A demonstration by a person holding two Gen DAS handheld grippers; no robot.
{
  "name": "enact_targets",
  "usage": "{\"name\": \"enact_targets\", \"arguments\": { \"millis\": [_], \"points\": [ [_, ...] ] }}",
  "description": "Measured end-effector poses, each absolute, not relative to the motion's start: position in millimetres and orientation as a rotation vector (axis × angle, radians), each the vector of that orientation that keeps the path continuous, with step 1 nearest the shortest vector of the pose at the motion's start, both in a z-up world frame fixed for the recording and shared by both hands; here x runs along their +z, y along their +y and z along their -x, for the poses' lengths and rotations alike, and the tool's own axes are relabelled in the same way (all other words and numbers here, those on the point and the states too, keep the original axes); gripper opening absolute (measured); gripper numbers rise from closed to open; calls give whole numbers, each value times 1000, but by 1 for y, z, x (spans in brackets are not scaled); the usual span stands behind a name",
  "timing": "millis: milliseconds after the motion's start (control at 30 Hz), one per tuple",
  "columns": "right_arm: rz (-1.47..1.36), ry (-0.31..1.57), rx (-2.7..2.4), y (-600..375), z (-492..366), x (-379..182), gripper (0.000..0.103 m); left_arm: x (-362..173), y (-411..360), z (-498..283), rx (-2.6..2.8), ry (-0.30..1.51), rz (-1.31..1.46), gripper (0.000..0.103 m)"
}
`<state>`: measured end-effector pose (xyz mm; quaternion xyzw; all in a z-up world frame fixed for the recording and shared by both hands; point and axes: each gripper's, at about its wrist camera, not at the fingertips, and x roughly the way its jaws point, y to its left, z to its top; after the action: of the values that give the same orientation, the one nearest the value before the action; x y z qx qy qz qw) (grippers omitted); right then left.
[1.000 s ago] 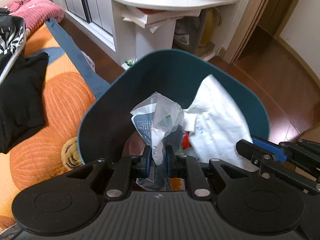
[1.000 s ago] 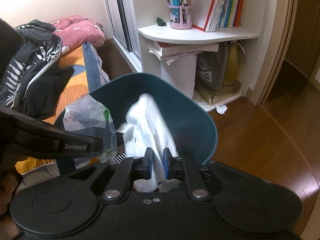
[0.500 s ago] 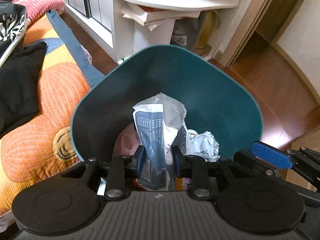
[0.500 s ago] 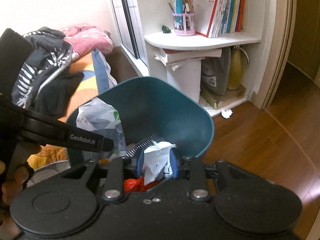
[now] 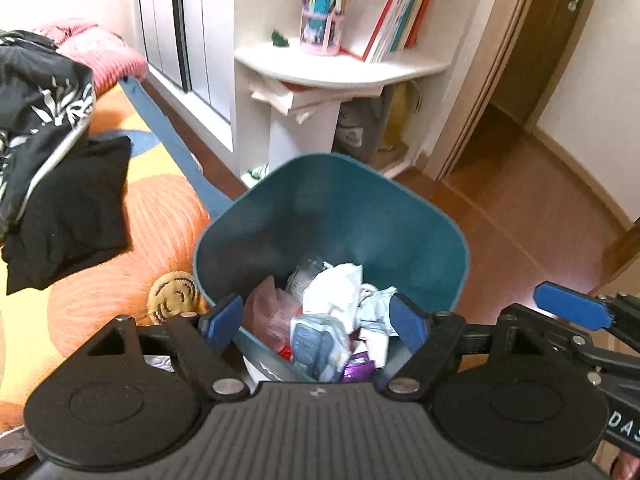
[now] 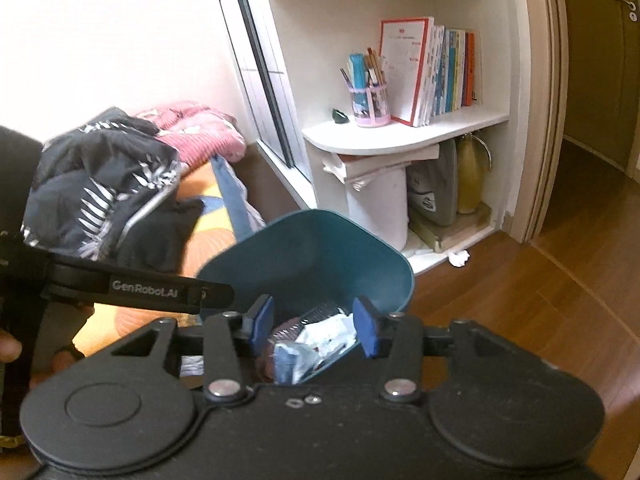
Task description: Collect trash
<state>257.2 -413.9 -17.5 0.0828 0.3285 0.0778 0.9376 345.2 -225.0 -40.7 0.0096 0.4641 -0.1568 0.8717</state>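
Fingers [image 5: 224,316] of the left gripper [image 5: 316,318] are spreading wide, their blue pads sitting over the near rim of the teal trash bin [image 5: 332,208] and gripping nothing. Between them, down in the bin, a crumpled white tissue [image 5: 336,292] is lying against a blue-and-white plastic wrapper [image 5: 316,340], with a pinkish bag [image 5: 264,308] to the left and a scrap of purple foil [image 5: 358,370] at the near edge. None of this trash is touching the pads.

Seen from the right wrist, the right gripper [image 6: 316,326] is also hovering over the bin [image 6: 320,256] with its fingers [image 6: 366,330] parted wide and empty; the wrapper [image 6: 290,356] and white paper [image 6: 330,330] are resting in the bin just below them. One finger of the left gripper is reaching in from the left, marked with white lettering.

The bin is standing on the wooden floor [image 5: 516,216] just beside a bed with an orange patterned cover [image 5: 120,248], where dark clothes [image 5: 60,184] are piled. Behind it, a white shelf unit [image 6: 404,128] is carrying books [image 6: 436,68] and a pink pencil holder [image 6: 370,102]. A small white paper wad [image 6: 458,258] is lying on the floor near the shelf's base.
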Motion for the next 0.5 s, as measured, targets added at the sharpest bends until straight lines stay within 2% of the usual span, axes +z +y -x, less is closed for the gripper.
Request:
{"name": "enact_targets", "arguments": {
  "millis": [333,500],
  "points": [
    [-148,601,193,-400,-214,19,50,11,-196,-280,-354,838,6,80],
    [-130,564,194,-393,-193,30,51,33,-182,-251,-355,772,32,84]
  ]
}}
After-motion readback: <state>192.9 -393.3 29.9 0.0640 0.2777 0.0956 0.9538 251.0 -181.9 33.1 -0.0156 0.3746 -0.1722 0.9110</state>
